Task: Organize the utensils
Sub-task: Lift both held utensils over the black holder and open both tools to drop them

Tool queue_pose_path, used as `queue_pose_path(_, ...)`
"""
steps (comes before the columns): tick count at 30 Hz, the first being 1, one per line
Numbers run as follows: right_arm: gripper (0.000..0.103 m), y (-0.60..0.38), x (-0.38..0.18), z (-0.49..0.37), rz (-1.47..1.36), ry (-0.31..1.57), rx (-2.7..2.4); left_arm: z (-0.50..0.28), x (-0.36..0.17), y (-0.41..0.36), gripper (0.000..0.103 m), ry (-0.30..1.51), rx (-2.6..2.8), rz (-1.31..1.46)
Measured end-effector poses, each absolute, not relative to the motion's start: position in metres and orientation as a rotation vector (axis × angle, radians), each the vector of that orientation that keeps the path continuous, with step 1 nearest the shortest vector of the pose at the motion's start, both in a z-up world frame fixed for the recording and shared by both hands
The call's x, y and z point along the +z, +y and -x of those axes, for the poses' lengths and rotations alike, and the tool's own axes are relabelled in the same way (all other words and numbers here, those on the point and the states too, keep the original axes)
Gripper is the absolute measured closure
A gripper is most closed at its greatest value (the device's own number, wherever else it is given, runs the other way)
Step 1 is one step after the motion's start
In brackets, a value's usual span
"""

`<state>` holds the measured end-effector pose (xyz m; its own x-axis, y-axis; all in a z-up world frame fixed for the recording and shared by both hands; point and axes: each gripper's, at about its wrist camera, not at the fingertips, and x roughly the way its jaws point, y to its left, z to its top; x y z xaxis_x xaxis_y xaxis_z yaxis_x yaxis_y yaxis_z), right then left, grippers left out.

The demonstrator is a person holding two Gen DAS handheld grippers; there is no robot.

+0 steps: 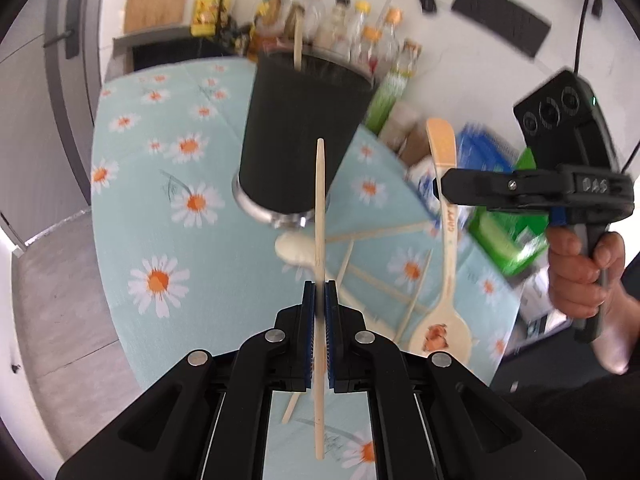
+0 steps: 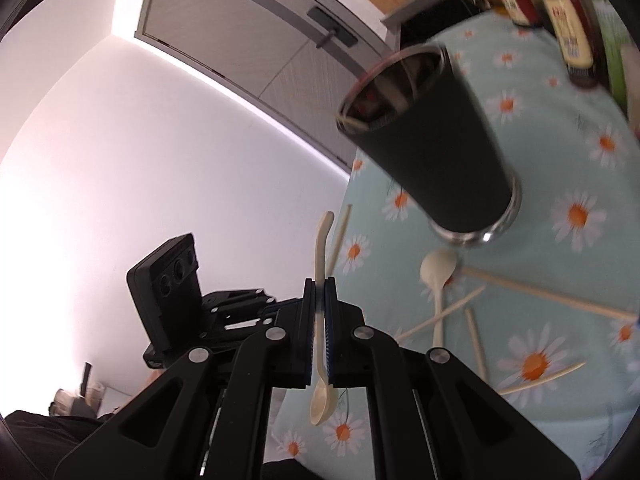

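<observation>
Organizing utensils, partly completed. At least one wooden utensil is already stood in the black cup [image 1: 304, 136], its handle projecting above the rim at 12 o'clock; several chopsticks [image 2: 548, 294], a pale spoon [image 2: 438, 270] and a printed wooden spoon [image 1: 444, 320] are left scattered on the worktop [image 1: 160, 208], so most of the sorting is judged to remain. The left gripper [image 1: 320, 288] is clenched on a chopstick [image 1: 320, 216], which is held roughly upright between the jaws, its tip pointing toward the cup at 12 o'clock and its lower end hanging below the jaws at 6 o'clock. The right gripper [image 2: 320, 284] is clenched on a cream spoon [image 2: 322, 320], gripped along the handle with the bowl hanging at 6 o'clock and the handle end rising above the jaws; the cup is seen at 1 o'clock, well apart. Both held utensils are judged still to need lowering into the cup.
</observation>
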<state>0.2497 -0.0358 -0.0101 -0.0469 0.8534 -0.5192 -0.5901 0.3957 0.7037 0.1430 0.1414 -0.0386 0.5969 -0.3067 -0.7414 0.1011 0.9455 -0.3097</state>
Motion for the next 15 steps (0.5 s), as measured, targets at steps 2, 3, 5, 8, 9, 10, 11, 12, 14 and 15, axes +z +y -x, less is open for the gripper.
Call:
queue_pose_path(2, 0.097, -0.037, 0.001, -0.253, -0.275, 1.047, 1.183, -0.142, -0.027, 0.144, 0.099, 0.848, -0.232, 0.282)
queue_pose_path(3, 0.097, -0.041, 0.01, -0.259, -0.267, 1.014, 1.175, -0.143, -0.021, 0.145, 0.099, 0.827, -0.226, 0.29)
queue_pose_path(5, 0.097, -0.043, 0.023, -0.267, -0.26, 0.962, 1.162, -0.144, -0.006, 0.145, 0.099, 0.766, -0.221, 0.3)
queue_pose_path(8, 0.097, -0.045, 0.042, -0.278, -0.242, 0.889, 1.142, -0.149, 0.014, 0.145, 0.099, 0.689, -0.215, 0.312)
queue_pose_path(9, 0.097, -0.045, 0.047, -0.281, -0.237, 0.869, 1.137, -0.152, 0.023, 0.146, 0.099, 0.652, -0.211, 0.318)
queue_pose_path(10, 0.097, -0.044, 0.053, -0.284, -0.222, 0.843, 1.128, -0.152, 0.029, 0.147, 0.099, 0.63, -0.209, 0.318)
queue_pose_path(11, 0.097, -0.043, 0.057, -0.287, -0.213, 0.828, 1.12, -0.154, 0.035, 0.147, 0.099, 0.604, -0.212, 0.319)
queue_pose_path(12, 0.097, -0.041, 0.063, -0.292, -0.207, 0.806, 1.114, -0.157, 0.041, 0.147, 0.099, 0.581, -0.215, 0.32)
queue_pose_path(14, 0.097, -0.044, 0.075, -0.3, -0.206, 0.777, 1.114, -0.164, 0.054, 0.146, 0.099, 0.523, -0.213, 0.318)
queue_pose_path(15, 0.097, -0.043, 0.08, -0.304, -0.207, 0.762, 1.109, -0.167, 0.058, 0.146, 0.099, 0.506, -0.212, 0.322)
